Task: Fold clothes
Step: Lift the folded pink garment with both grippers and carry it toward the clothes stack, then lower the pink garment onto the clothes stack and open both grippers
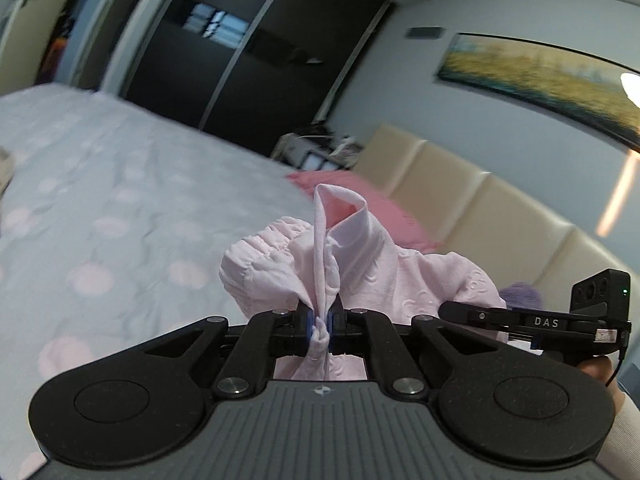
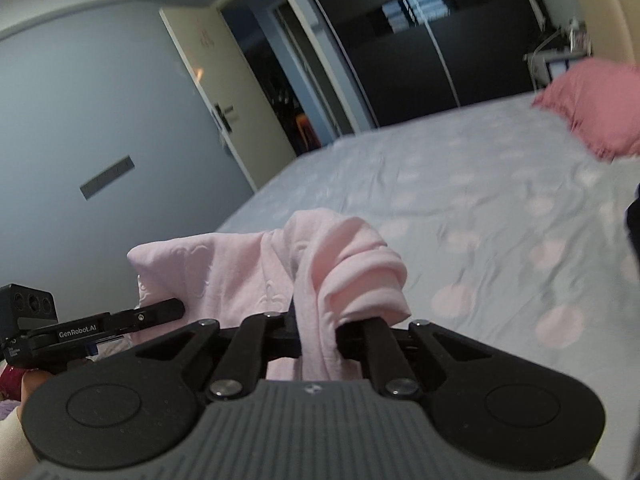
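Note:
A pale pink garment with an embossed pattern is bunched up in the air above the bed. My left gripper is shut on a pinched fold of it, and cloth rises in a peak above the jaws. My right gripper is shut on another part of the same pink garment, which drapes over its right finger. Each gripper shows in the other's view: the right one at the right edge, the left one at the left edge. They are close together.
The bed has a grey sheet with pale pink dots. A pink pillow lies by the cream padded headboard. Dark sliding wardrobe doors and an open door stand beyond the bed. A purple item lies near the headboard.

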